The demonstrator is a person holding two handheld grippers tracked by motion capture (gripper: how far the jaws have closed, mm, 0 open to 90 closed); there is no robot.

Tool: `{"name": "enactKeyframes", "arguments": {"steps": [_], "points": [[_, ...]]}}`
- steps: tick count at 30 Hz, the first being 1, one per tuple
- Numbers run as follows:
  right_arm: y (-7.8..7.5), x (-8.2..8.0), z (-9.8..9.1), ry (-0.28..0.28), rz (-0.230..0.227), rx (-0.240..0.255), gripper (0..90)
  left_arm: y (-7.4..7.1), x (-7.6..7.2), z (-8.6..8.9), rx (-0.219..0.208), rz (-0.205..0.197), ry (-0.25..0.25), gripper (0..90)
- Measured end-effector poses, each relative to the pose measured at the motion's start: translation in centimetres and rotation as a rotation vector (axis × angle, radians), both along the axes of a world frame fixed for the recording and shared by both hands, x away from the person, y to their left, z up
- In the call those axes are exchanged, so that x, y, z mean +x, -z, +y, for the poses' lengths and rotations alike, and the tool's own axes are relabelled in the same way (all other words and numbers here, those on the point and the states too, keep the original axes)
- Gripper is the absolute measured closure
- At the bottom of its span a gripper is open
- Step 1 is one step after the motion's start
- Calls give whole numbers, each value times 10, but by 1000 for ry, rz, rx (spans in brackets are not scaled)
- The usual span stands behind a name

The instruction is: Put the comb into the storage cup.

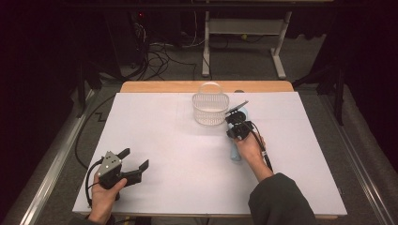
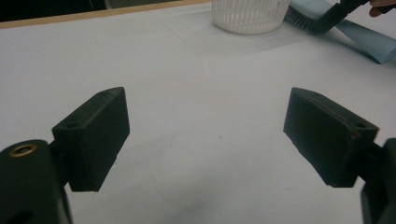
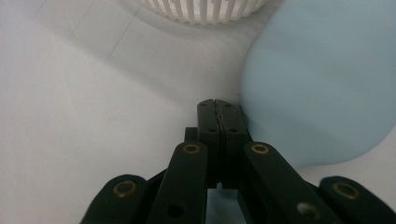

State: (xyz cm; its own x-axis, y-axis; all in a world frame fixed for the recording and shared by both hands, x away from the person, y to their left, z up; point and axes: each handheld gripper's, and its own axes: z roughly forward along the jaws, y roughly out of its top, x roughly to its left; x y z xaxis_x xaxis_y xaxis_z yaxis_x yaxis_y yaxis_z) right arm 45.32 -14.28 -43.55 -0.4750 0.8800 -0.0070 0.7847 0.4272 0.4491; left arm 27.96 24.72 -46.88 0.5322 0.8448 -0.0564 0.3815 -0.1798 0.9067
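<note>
Plain light-blue tube [image 3: 322,79] lies beside closed right gripper [image 3: 218,103]; left gripper [image 2: 205,135] open.

The left gripper [image 1: 133,165] rests low at the near left, held by the left hand [image 1: 104,194], jaws spread wide and nothing between them. Farther out, the right hand [image 1: 249,149] holds the right gripper [image 1: 233,123], jaws pressed together, pointing away.
</note>
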Motion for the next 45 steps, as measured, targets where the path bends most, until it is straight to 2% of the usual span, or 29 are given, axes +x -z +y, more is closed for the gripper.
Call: {"name": "enactKeyframes", "arguments": {"steps": [27,45], "points": [[2,1,-10,21,8,-31,900,0,0,0,-1,1,-2,154],[5,-1,-19,39,17,-29,900,0,0,0,-1,2,-3,155]]}}
